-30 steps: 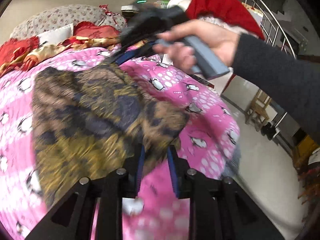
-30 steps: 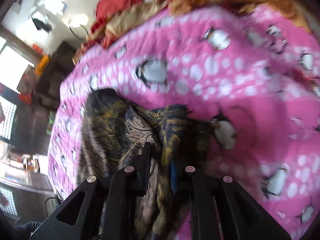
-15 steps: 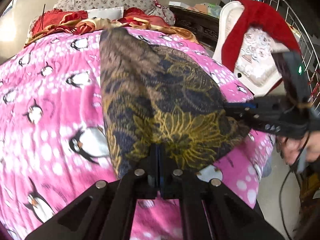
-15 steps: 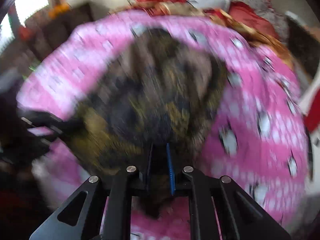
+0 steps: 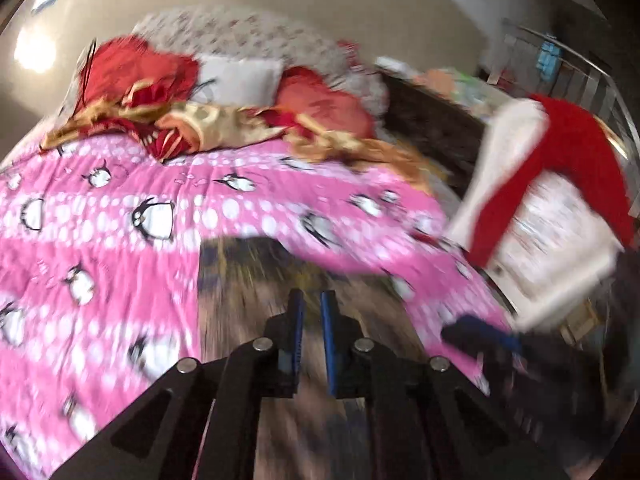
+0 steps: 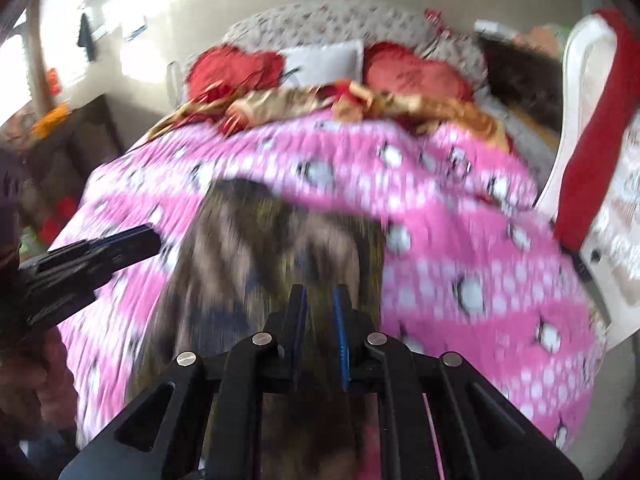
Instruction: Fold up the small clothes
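The left gripper (image 5: 312, 308) has just reopened a little over the patterned cloth (image 5: 248, 276), which shows between its narrow jaws. Whether it grips, I cannot tell. The right gripper (image 6: 320, 304) pinches the cloth's near edge.

A home bedroom: a bed with a pink penguin quilt (image 5: 120, 216), pillows (image 5: 240, 76) at its head
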`<action>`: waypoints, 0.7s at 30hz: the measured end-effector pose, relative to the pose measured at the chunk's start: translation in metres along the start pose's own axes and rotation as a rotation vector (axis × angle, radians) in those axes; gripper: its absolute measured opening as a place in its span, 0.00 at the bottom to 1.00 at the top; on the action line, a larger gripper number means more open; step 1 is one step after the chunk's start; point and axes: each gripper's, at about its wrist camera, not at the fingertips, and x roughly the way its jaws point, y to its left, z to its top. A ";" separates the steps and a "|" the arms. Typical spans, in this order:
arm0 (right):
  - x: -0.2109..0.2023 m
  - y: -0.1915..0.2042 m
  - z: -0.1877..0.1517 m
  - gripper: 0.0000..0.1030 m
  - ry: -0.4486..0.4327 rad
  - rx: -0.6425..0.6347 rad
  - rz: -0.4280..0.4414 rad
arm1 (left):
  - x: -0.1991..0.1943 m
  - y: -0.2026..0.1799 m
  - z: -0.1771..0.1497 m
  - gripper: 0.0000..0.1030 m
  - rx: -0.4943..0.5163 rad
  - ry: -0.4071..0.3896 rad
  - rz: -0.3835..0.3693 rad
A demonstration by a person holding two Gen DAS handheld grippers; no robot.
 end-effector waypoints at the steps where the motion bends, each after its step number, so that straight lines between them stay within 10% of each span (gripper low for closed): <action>1: 0.013 0.003 0.006 0.17 0.002 0.025 -0.018 | 0.014 0.003 0.006 0.08 -0.014 0.019 0.023; 8: 0.119 -0.011 0.012 0.17 0.118 0.171 -0.102 | 0.088 0.030 -0.008 0.11 -0.101 0.106 0.162; 21: 0.125 -0.025 -0.005 0.22 0.073 0.264 -0.017 | 0.099 0.031 -0.014 0.12 -0.066 0.072 0.168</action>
